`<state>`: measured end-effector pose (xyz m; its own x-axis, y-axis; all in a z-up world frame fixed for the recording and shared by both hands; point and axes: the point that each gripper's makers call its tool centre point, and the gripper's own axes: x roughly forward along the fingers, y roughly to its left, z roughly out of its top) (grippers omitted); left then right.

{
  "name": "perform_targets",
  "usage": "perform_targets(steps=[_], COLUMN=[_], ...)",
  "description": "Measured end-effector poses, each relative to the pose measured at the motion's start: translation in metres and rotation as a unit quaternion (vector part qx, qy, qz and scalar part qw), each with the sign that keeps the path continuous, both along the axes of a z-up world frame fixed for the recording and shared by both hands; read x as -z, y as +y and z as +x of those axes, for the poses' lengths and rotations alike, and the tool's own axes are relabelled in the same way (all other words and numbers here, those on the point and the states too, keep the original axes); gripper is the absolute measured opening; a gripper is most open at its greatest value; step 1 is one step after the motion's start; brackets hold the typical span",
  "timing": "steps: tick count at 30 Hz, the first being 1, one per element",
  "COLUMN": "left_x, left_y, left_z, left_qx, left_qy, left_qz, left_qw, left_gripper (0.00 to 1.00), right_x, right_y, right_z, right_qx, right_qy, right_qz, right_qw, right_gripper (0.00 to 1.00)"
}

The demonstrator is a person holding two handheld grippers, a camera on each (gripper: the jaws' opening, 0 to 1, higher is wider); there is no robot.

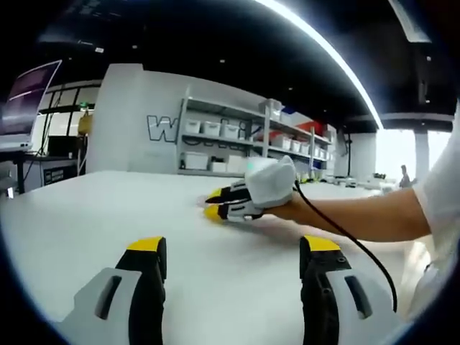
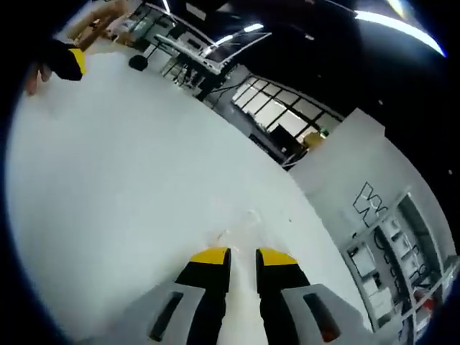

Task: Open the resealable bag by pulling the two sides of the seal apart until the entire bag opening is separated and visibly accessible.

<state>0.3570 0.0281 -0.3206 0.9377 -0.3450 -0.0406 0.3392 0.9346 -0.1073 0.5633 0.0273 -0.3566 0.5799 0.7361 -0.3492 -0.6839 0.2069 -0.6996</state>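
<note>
A clear resealable bag (image 2: 248,219) lies flat on the white table (image 2: 129,180), faint and hard to make out, just ahead of my right gripper (image 2: 244,257). That gripper's yellow-tipped jaws stand close together with a narrow gap, and I see nothing held between them. In the left gripper view the right gripper (image 1: 213,203) rests low on the table in a white-gloved hand (image 1: 269,183). My left gripper (image 1: 233,248) is wide open and holds nothing, a short way in front of the right one. The left gripper (image 2: 72,61) also shows far off in the right gripper view.
A black cable (image 1: 352,241) trails from the gloved hand along the person's forearm (image 1: 366,215). Shelves with white bins (image 1: 215,133) stand behind the table. A monitor (image 1: 29,100) is at the far left. Desks and windows (image 2: 273,115) lie beyond the table's far edge.
</note>
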Motion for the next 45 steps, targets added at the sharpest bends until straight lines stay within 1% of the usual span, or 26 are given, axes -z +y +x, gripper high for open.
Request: perform_targets(steps=[6, 10, 14, 18, 21, 25, 29, 33, 35, 36, 37, 38, 43, 45], left_x=[0.001, 0.001, 0.001, 0.001, 0.002, 0.002, 0.002, 0.002, 0.002, 0.003, 0.003, 0.003, 0.002, 0.002], left_y=[0.0, 0.0, 0.0, 0.0, 0.0, -0.001, -0.001, -0.001, -0.002, -0.002, -0.002, -0.002, -0.002, -0.002], left_z=[0.0, 0.001, 0.001, 0.001, 0.001, 0.001, 0.001, 0.0, 0.0, 0.0, 0.0, 0.0, 0.0, 0.0], left_qx=[0.002, 0.003, 0.003, 0.003, 0.003, 0.003, 0.004, 0.004, 0.004, 0.004, 0.005, 0.005, 0.005, 0.006], left_qy=[0.0, 0.0, 0.0, 0.0, 0.0, 0.0, 0.001, 0.001, 0.001, 0.002, 0.002, 0.003, 0.002, 0.002], left_qz=[0.0, -0.001, -0.001, -0.001, 0.001, 0.002, 0.004, 0.004, 0.005, 0.006, 0.006, 0.007, 0.005, 0.006], left_qw=[1.0, 1.0, 1.0, 1.0, 1.0, 1.0, 1.0, 1.0, 1.0, 1.0, 1.0, 1.0, 1.0, 1.0], left_gripper=[0.75, 0.75, 0.75, 0.75, 0.75, 0.75, 0.75, 0.75, 0.75, 0.75, 0.75, 0.75, 0.75, 0.75], right_x=[0.003, 0.002, 0.002, -0.007, -0.015, -0.022, -0.025, -0.031, -0.035, -0.037, -0.04, -0.044, -0.053, -0.056], right_y=[0.011, 0.011, 0.008, 0.003, -0.005, -0.015, -0.02, -0.024, -0.026, -0.027, -0.028, -0.032, -0.046, -0.049], right_z=[0.003, 0.008, 0.012, 0.013, 0.015, 0.016, 0.014, 0.016, 0.018, 0.019, 0.02, 0.023, 0.032, 0.04], right_qx=[-0.008, -0.002, 0.006, 0.018, 0.033, 0.05, 0.057, 0.068, 0.076, 0.081, 0.086, 0.098, 0.119, 0.125], right_qy=[-0.013, -0.022, -0.025, -0.028, -0.027, -0.008, -0.006, 0.009, 0.017, 0.027, 0.038, 0.052, 0.058, 0.063], right_qz=[-0.013, -0.017, -0.021, 0.004, 0.031, 0.067, 0.073, 0.099, 0.116, 0.131, 0.15, 0.175, 0.199, 0.209], right_qw=[0.9998, 0.9996, 0.9995, 0.9994, 0.9986, 0.9965, 0.9957, 0.9928, 0.9902, 0.9877, 0.9842, 0.9784, 0.971, 0.9678], right_gripper=[0.1, 0.09, 0.06, 0.01, 0.0, 0.0, 0.0, 0.0, 0.0, 0.0, 0.0, 0.0, 0.0, 0.0])
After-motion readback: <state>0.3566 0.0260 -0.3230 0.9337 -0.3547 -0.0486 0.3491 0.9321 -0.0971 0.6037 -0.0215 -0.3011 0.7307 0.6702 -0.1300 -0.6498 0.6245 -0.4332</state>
